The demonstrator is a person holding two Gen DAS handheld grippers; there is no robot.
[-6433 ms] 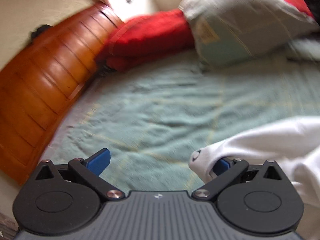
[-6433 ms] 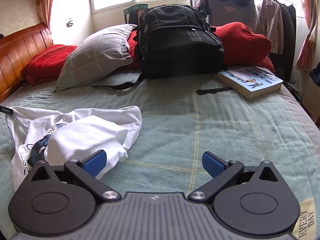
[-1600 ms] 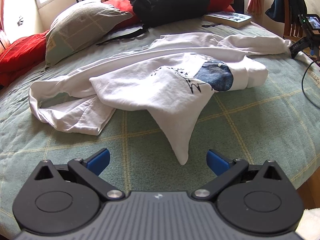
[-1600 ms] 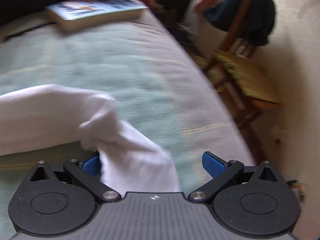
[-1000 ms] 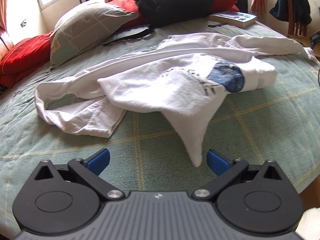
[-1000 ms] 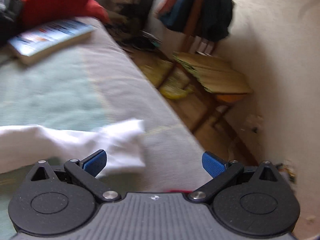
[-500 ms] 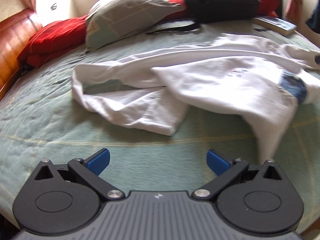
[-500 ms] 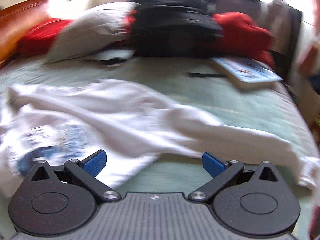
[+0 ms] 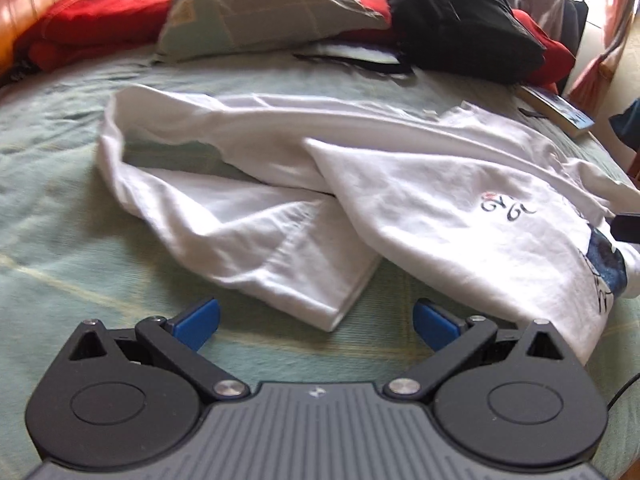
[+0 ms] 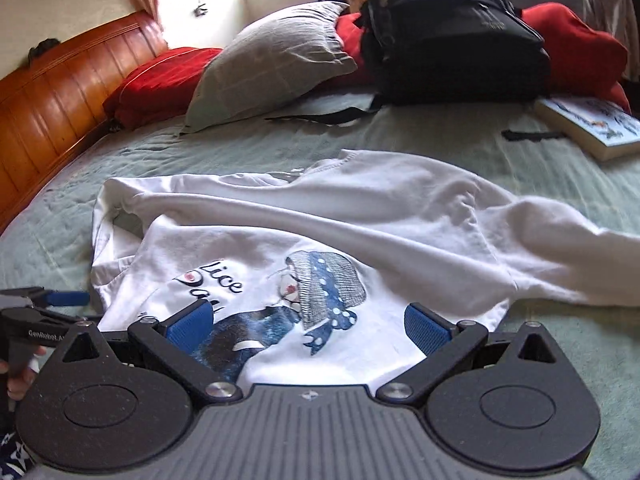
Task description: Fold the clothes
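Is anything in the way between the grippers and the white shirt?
Nothing visible is. The left gripper faces the white shirt over bare bedspread, and the right gripper hangs right above its printed picture.

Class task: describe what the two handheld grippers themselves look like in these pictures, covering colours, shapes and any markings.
Both look alike. The left gripper and right gripper each have a grey ribbed body with a small white logo, two round black housings, black link arms on silver pivot pins, and blue textured pads. The right wrist view shows white "GenRobot" lettering on the left gripper's black side. No cables or sleeves are clearly visible.
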